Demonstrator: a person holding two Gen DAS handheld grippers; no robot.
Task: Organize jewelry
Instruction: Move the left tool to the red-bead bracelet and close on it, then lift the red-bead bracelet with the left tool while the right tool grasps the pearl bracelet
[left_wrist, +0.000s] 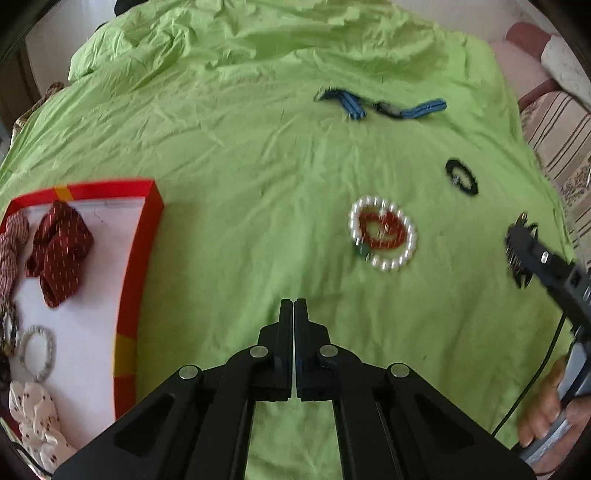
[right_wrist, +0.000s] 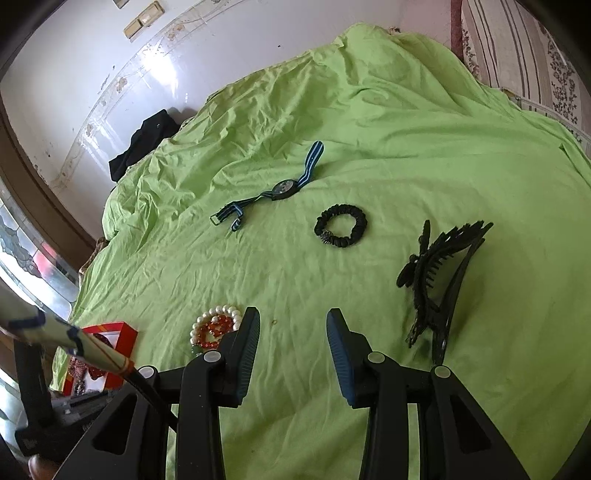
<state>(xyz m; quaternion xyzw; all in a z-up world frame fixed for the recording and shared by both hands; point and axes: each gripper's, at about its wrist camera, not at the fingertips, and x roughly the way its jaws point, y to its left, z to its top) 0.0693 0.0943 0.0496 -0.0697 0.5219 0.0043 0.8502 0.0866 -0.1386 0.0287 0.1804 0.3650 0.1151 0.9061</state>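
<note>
My left gripper (left_wrist: 294, 306) is shut with nothing between its fingers, above bare green sheet. To its left lies a red box (left_wrist: 138, 258) with a white floor, holding a dark red scrunchie (left_wrist: 59, 251), a pale bead bracelet (left_wrist: 37, 352) and a white scrunchie (left_wrist: 35, 417). A pearl bracelet ringing a red bead bracelet (left_wrist: 382, 233) (right_wrist: 216, 326) lies ahead to the right. My right gripper (right_wrist: 291, 325) is open and empty. A black claw clip (right_wrist: 439, 284) lies to its right, a black scrunchie (right_wrist: 340, 225) and a blue-strapped watch (right_wrist: 282, 188) beyond.
Everything lies on a wrinkled green sheet (left_wrist: 229, 155) over a bed. A dark garment (right_wrist: 144, 144) sits at its far edge by the wall. Striped cushions (left_wrist: 554, 140) border the right side. A hand (left_wrist: 546, 402) holds the right gripper's handle at the right edge.
</note>
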